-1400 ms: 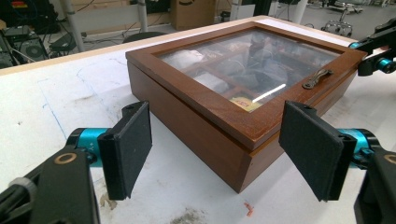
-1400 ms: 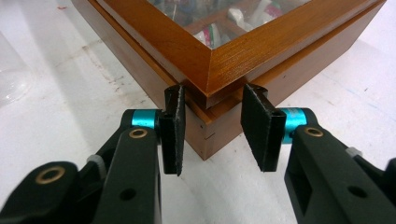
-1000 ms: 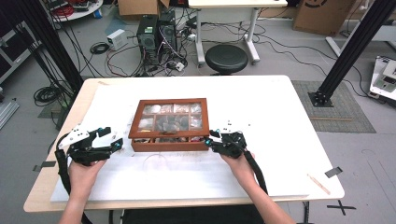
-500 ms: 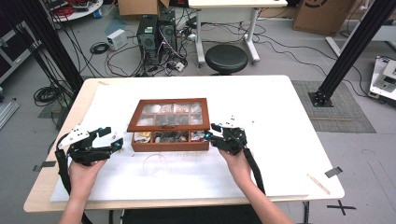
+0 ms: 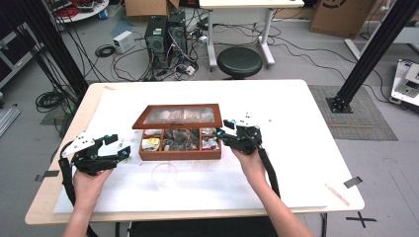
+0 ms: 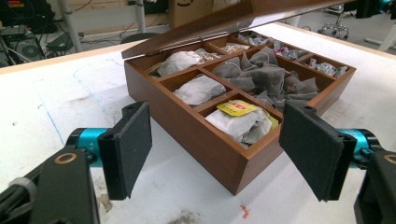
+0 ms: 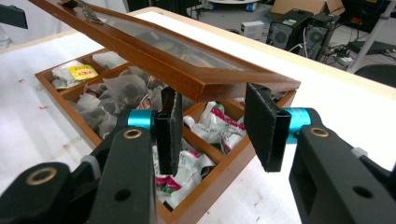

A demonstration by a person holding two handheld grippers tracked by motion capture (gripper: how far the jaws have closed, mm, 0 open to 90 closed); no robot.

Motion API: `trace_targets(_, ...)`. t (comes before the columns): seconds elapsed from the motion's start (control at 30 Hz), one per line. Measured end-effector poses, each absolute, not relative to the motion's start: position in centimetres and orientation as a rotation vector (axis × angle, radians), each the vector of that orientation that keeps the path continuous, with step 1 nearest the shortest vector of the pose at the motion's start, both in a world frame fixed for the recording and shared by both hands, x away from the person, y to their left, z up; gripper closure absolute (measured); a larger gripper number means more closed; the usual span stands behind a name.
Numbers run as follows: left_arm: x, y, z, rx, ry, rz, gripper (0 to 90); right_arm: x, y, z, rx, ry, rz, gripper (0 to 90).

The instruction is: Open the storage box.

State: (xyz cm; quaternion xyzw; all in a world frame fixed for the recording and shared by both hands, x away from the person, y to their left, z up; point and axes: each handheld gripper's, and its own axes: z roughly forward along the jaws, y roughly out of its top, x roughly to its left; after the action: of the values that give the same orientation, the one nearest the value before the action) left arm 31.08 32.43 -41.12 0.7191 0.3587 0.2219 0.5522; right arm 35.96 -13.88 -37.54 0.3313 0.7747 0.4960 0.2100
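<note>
A wooden tea box sits near the middle of the white desk, its glass-paned lid propped partway up. The right tool is at the box's right front corner; in its own view the two jaws stand apart with the lid's corner just above and between them, one jaw under the lid's edge (whether it actually touches the wood I can't make out). Nothing is pinched between them. Below the lid lie red-and-green packets in the nearest compartments.

The left tool rests on the desk just left of the box, clear of it, held in the person's left hand. Its jaws are spread wide and hold nothing, pointing at the box's corner. From there you can see a tea bag with a yellow tag in the near compartment and a heap of grey pouches in the middle.

A clear glass stands on the desk in front of the box.
</note>
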Motion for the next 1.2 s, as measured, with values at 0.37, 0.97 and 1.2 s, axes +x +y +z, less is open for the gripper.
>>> trace_targets(0.37, 31.1, 32.4, -41.1, 1.702, 0.847, 0.524, 25.5, 36.6, -13.7, -36.7, 0.892, 2.162, 1.360, 59.6)
trace_targets(0.97, 31.1, 32.4, -41.1, 1.701, 0.847, 0.520, 25.5, 38.0, -13.3, -35.0, 0.899, 2.143, 1.351, 60.5)
trace_targets(1.2, 31.1, 32.4, -41.1, 1.701, 0.844, 0.521, 25.5, 38.7, -13.3, -34.3, 0.905, 2.137, 1.371, 60.4)
